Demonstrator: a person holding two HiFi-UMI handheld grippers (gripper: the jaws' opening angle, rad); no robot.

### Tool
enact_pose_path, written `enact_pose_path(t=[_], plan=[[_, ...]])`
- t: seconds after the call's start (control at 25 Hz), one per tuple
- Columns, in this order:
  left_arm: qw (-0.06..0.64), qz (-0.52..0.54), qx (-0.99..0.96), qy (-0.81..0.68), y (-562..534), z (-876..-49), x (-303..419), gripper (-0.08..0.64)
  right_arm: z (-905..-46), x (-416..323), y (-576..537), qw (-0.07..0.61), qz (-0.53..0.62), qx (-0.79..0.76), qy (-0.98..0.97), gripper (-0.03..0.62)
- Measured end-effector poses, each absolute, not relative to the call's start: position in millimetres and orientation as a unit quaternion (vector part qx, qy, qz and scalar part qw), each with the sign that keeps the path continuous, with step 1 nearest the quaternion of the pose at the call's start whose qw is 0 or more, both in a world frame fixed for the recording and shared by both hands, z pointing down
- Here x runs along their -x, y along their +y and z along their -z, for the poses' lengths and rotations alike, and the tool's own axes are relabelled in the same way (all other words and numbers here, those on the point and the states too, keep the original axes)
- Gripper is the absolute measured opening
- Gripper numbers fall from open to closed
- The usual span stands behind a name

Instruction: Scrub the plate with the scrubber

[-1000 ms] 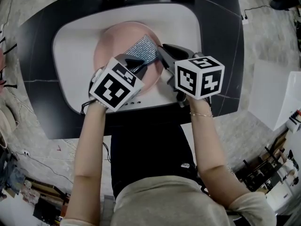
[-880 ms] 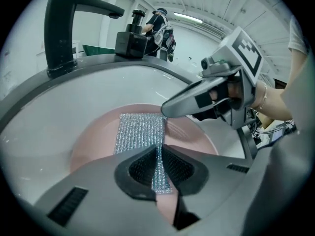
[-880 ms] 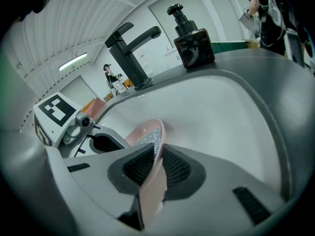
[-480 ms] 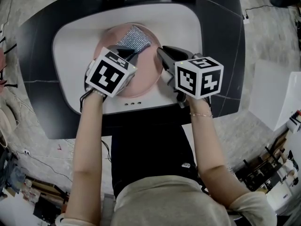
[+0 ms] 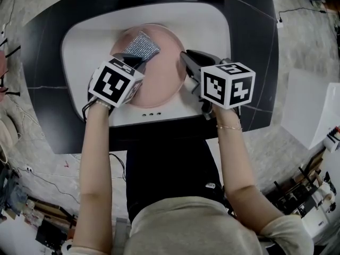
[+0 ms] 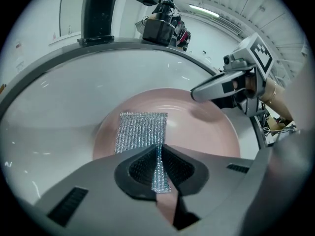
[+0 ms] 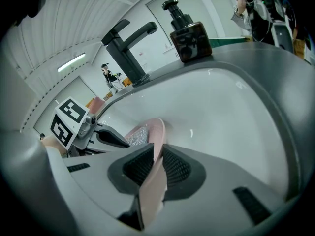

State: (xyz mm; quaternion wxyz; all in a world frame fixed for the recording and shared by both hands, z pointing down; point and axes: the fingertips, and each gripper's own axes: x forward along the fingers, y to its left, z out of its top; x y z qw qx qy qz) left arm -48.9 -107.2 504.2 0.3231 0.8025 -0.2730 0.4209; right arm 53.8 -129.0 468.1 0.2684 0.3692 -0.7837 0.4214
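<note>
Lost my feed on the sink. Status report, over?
Left tongs shut on scrubber, laid flat on pink plate. Right tongs clamp plate rim, inside sink. Nothing in the way.

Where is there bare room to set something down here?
Bare white basin left of the round pink plate, and its far right corner. The dark counter either side is bare. Crowded: the plate's near half, where the left gripper holds the silver mesh scrubber and the right gripper clamps the rim.
</note>
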Motion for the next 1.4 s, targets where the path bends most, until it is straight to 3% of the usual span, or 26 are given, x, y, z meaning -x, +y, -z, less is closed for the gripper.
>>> enact_pose_path(t=[0.44,1.4], plan=[[0.313,-0.442,-0.802,-0.252,-73.3,-497.8,45.7,0.051,-465.8,-56.3,-130.1,0.263,-0.423,-0.378,-0.780,0.064],[0.326,-0.387,-0.831,-0.232,-75.9,-482.5,-1.5,0.051,-471.0,-58.8,-129.7,0.270,-0.429,-0.385,-0.771,0.064]])
